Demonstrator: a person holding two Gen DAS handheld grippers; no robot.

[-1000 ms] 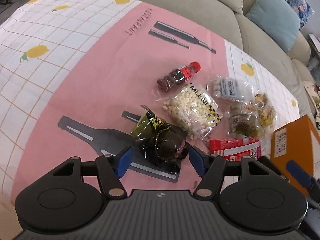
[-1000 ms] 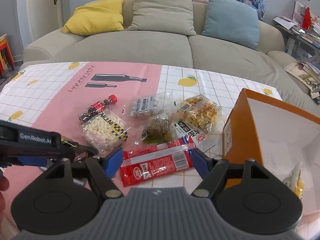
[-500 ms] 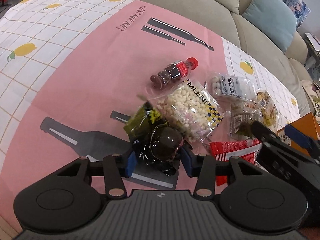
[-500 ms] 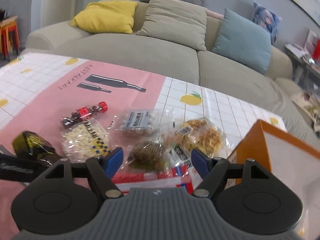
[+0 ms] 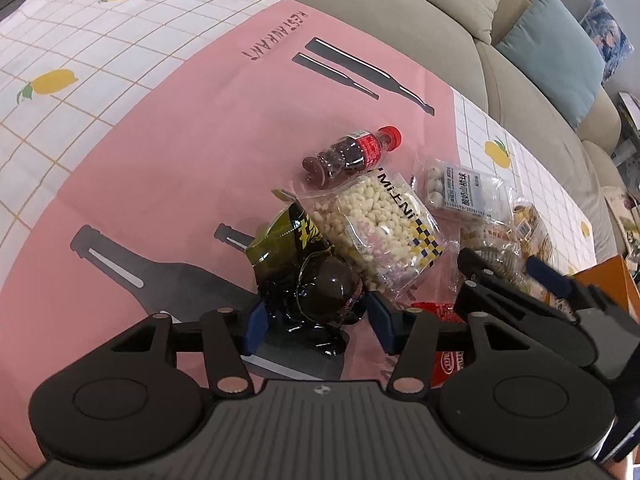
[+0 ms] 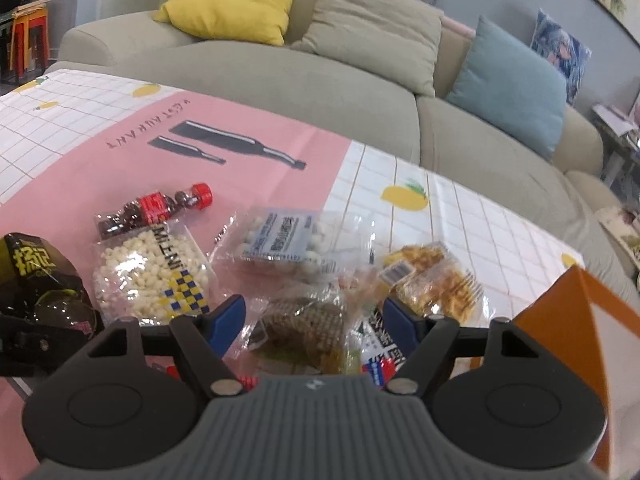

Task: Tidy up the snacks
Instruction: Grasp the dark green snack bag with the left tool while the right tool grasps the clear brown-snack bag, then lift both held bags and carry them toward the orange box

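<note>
A black and green snack bag (image 5: 308,280) stands tipped up between my left gripper's (image 5: 316,324) blue pads. The jaws are opening, and the pads still touch the bag's sides. In the right wrist view the same bag (image 6: 36,280) shows at the far left. My right gripper (image 6: 312,320) hangs low over a clear bag of brown snacks (image 6: 308,316). Its jaws are closing, and both pads stand clear of that bag. An open orange box (image 6: 560,320) stands at the right. The right gripper (image 5: 508,272) also reaches in beside the left one.
On the pink and white cloth lie a mini cola bottle (image 5: 352,152), a Mi-Ni bag of white puffs (image 5: 384,224), a pack of white balls (image 6: 288,236), a yellow snack bag (image 6: 432,284) and a red packet (image 5: 444,356). A beige sofa (image 6: 280,88) runs behind.
My left jaws closed on the black and green bag, tipped it up, then eased wider. The right gripper moved forward and down from the red packet to the brown snack bag.
</note>
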